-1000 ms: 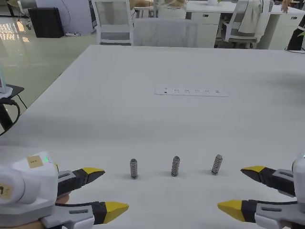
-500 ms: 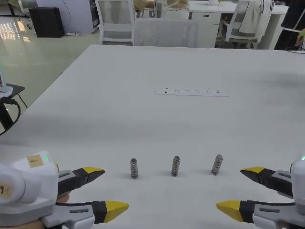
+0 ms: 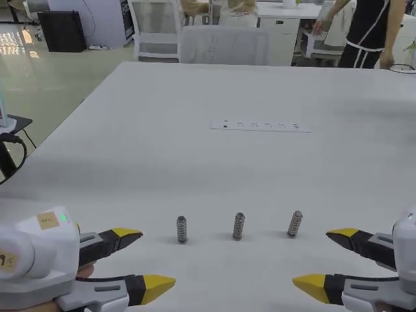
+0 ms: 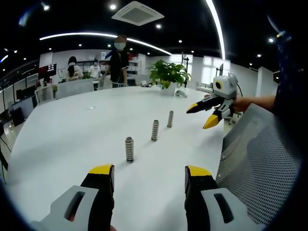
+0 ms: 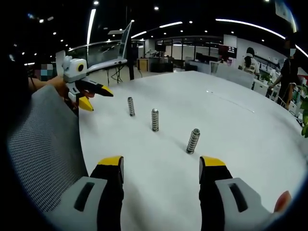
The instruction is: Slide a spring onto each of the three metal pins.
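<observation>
On table (image 3: 130, 162), springs (image 3: 239, 226), power strip (image 3: 260, 125) beyond; left gripper (image 3: 156, 258), right gripper (image 3: 312, 257) jaws apart, empty

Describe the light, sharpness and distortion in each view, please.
Head view: soft even light, faint shadows at the springs, glare on the floor. Left gripper view: fisheye curves the table; ceiling lights streak. Right gripper view: same bending, springs sharp.

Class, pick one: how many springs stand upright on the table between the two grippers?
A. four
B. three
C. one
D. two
B: the left spring, middle spring and right spring stand in a row on the table.
</observation>
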The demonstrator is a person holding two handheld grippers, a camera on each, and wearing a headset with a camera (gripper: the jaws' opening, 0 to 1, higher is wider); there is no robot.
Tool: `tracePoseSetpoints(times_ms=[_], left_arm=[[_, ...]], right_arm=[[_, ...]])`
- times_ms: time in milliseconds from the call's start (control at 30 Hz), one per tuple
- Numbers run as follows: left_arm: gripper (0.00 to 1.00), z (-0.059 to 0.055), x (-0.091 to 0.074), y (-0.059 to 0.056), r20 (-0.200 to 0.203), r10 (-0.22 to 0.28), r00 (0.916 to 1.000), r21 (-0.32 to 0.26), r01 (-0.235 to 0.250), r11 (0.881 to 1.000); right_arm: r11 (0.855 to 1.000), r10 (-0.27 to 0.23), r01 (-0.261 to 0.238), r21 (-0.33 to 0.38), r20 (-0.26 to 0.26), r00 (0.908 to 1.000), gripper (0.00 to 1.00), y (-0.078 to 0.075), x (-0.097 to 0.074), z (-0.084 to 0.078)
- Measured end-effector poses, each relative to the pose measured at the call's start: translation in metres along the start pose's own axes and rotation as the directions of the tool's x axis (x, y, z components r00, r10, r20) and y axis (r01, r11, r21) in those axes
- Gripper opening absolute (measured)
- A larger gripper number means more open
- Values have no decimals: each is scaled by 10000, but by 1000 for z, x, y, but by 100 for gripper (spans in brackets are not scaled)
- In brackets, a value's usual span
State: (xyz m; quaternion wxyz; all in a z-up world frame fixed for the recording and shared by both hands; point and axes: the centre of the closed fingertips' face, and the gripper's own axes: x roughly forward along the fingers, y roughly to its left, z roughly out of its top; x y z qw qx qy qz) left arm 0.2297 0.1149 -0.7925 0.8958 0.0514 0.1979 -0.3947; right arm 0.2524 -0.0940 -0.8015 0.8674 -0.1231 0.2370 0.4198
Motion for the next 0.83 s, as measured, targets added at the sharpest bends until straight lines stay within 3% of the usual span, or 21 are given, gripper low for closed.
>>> tracePoseSetpoints(times_ms=[833], left_arm=[[54,-2,2,0,-91,-74,9999,43,74,10000]], right_arm=[[9998,-76,71,-200,-254,9996,63,-1,2,-3]])
